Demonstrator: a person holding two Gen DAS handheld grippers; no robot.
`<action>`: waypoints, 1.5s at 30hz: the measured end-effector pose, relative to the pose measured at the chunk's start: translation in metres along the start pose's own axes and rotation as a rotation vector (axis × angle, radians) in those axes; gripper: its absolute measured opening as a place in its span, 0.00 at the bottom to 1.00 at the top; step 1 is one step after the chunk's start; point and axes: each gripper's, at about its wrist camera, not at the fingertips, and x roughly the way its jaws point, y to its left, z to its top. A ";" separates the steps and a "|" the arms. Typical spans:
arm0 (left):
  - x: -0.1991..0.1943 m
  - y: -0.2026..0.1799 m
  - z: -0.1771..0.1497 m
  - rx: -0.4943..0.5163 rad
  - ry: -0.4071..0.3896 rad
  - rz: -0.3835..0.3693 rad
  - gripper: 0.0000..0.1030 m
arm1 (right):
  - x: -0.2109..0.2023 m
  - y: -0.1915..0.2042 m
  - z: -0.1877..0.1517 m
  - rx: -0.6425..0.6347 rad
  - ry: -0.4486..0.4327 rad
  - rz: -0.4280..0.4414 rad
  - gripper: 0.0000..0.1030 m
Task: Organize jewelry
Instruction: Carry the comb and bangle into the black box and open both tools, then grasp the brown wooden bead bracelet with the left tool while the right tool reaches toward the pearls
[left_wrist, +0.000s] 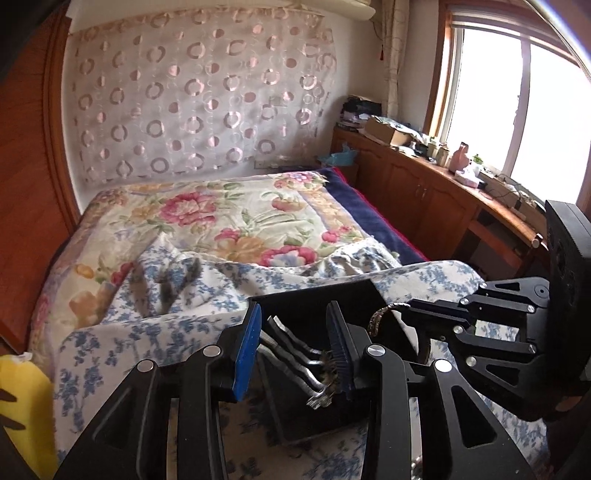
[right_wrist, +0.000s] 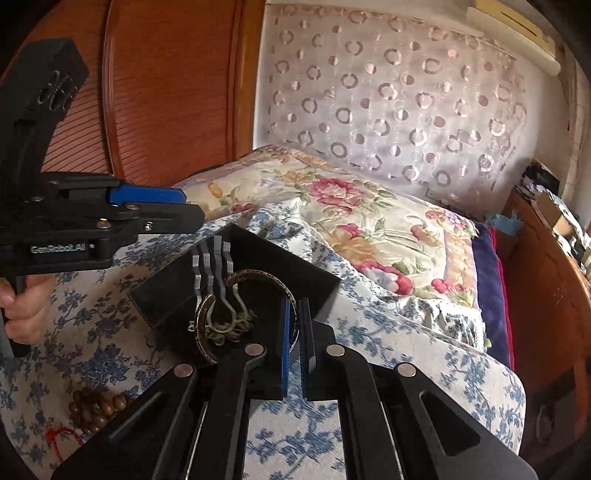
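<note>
A black jewelry box (right_wrist: 236, 288) with grey wavy holders (right_wrist: 212, 267) sits on the blue-flowered cloth on the bed. It also shows in the left wrist view (left_wrist: 314, 402). My right gripper (right_wrist: 295, 332) is shut on a silver bangle (right_wrist: 258, 277) and holds it over the box; the bangle also shows in the left wrist view (left_wrist: 384, 314). Another silver bangle (right_wrist: 201, 314) and a small ornate piece (right_wrist: 229, 328) lie inside the box. My left gripper (left_wrist: 291, 350) is open above the box, empty. A brown bead bracelet (right_wrist: 96, 408) lies on the cloth.
The bed carries a floral blanket (left_wrist: 221, 221). A wooden cabinet (left_wrist: 424, 192) with clutter runs along the window side. A wooden wardrobe (right_wrist: 166, 85) stands on the other side. A yellow object (left_wrist: 22, 398) is at the left edge.
</note>
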 end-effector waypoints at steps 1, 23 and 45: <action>-0.003 0.001 -0.002 0.006 -0.002 0.012 0.36 | 0.001 0.002 0.001 -0.006 0.001 0.003 0.05; -0.044 0.003 -0.066 -0.023 0.053 0.032 0.42 | -0.017 0.021 -0.013 -0.002 0.013 0.018 0.11; -0.086 -0.052 -0.119 0.022 0.057 0.003 0.44 | -0.090 -0.008 -0.118 0.140 0.082 -0.073 0.14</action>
